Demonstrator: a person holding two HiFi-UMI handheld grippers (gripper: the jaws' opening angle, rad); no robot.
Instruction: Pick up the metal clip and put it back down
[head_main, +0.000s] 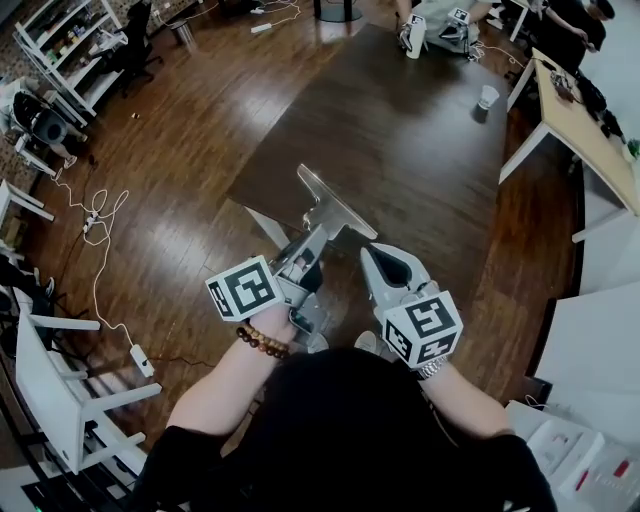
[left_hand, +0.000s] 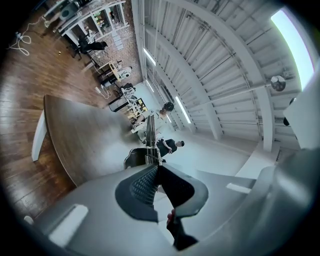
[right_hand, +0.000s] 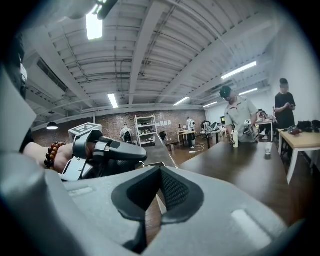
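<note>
Grey tools (head_main: 300, 257) (head_main: 370, 252) with marker cubes (head_main: 245, 288) (head_main: 425, 325), brown bead bracelet (head_main: 262, 342), black sleeves (head_main: 185, 455).

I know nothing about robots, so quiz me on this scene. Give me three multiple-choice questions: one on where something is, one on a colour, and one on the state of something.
1. Where is the metal clip?
A. lying on the floor
B. in the left gripper
C. on a chair

2. What colour are the beads of the person's bracelet?
A. brown
B. blue
C. white

3. How is the right gripper?
A. shut on the clip
B. wide open
C. shut, with nothing in it

Answers:
1 B: in the head view the clip sticks out of the left gripper, which is closed on it.
2 A: the beads look brown in both the head view and the right gripper view.
3 C: in the right gripper view the jaws meet at the tip with nothing between them.
</note>
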